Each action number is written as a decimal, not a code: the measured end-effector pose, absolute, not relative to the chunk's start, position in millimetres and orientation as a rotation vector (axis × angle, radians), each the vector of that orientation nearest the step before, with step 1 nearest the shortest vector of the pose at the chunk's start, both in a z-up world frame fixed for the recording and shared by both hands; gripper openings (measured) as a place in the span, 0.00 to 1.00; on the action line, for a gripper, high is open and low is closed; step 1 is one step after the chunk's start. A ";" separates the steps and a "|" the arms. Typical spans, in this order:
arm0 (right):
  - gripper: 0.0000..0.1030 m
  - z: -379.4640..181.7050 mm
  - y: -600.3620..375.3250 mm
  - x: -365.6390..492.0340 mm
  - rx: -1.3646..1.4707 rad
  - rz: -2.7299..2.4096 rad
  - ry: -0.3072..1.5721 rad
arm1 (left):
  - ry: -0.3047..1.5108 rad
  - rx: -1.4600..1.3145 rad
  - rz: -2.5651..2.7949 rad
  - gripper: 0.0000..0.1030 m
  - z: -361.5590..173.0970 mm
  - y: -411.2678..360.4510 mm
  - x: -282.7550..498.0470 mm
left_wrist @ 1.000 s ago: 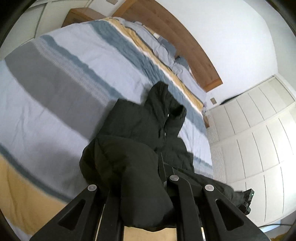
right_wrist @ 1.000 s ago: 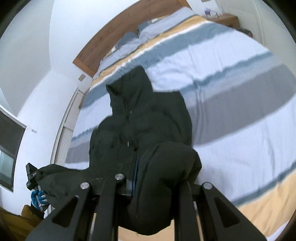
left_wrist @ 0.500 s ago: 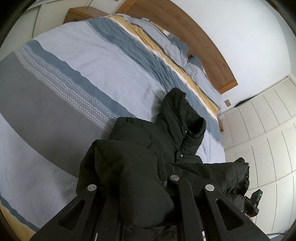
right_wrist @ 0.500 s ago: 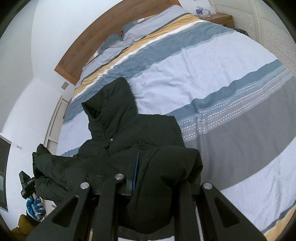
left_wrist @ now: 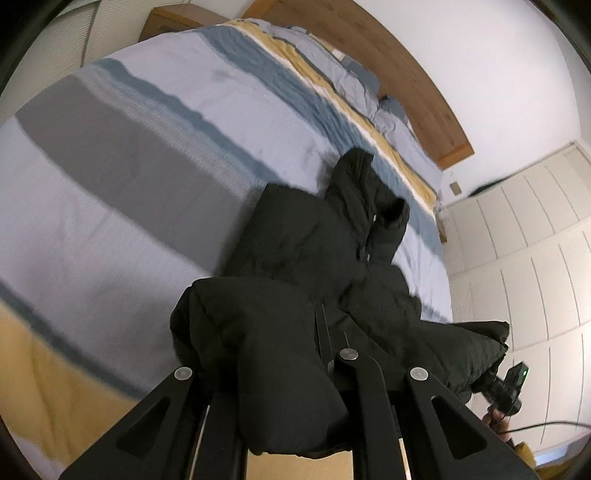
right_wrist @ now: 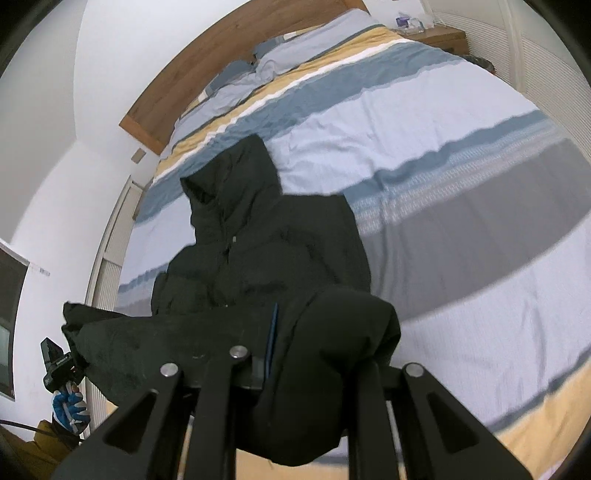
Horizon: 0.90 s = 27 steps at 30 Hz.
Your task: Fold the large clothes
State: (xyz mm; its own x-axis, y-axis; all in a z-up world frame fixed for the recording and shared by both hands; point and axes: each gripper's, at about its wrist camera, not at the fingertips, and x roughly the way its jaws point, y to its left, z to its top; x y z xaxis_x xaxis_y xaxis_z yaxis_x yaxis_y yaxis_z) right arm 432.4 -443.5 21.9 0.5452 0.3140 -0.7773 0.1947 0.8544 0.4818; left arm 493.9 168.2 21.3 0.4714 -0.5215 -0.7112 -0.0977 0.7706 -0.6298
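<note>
A black hooded puffer jacket (left_wrist: pixel 317 243) (right_wrist: pixel 273 251) lies front up on the striped bed, hood towards the headboard. Its lower hem is lifted off the bed near the foot end. My left gripper (left_wrist: pixel 325 343) is shut on one hem corner, and the fabric bulges over its fingers and hides the tips. My right gripper (right_wrist: pixel 271 343) is shut on the other hem corner in the same way. The hem stretches between them. In the left wrist view the right gripper (left_wrist: pixel 506 387) shows at the far right. In the right wrist view the left gripper (right_wrist: pixel 59 363) shows at the far left, held by a gloved hand (right_wrist: pixel 70 406).
The bed carries a striped duvet (left_wrist: pixel 129 177) (right_wrist: pixel 461 206) in blue, grey and yellow, with pillows (right_wrist: pixel 288 55) by the wooden headboard (left_wrist: pixel 424 96). White wardrobe doors (left_wrist: pixel 524 251) stand beside the bed. A bedside table (right_wrist: pixel 439 35) stands by the headboard. A wooden bed edge (left_wrist: pixel 295 465) lies below the grippers.
Half a second ago both grippers were further in over the bed with the hem. They have drawn back towards the foot end, close to where they were a second ago. Both grips hold.
</note>
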 end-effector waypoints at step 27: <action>0.30 -120.1 -414.8 202.9 0.611 -0.208 1.379 | 1.469 -0.467 -0.048 0.65 -109.7 194.0 282.9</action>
State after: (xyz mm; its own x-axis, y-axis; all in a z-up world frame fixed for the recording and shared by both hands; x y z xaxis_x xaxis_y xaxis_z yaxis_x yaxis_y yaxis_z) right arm 202.9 -414.8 -120.1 0.2012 0.2095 -0.9569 0.4822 0.8292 0.2829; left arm 282.9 194.0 -109.7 0.1178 -0.3113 -0.9430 -0.2488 0.9101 -0.3315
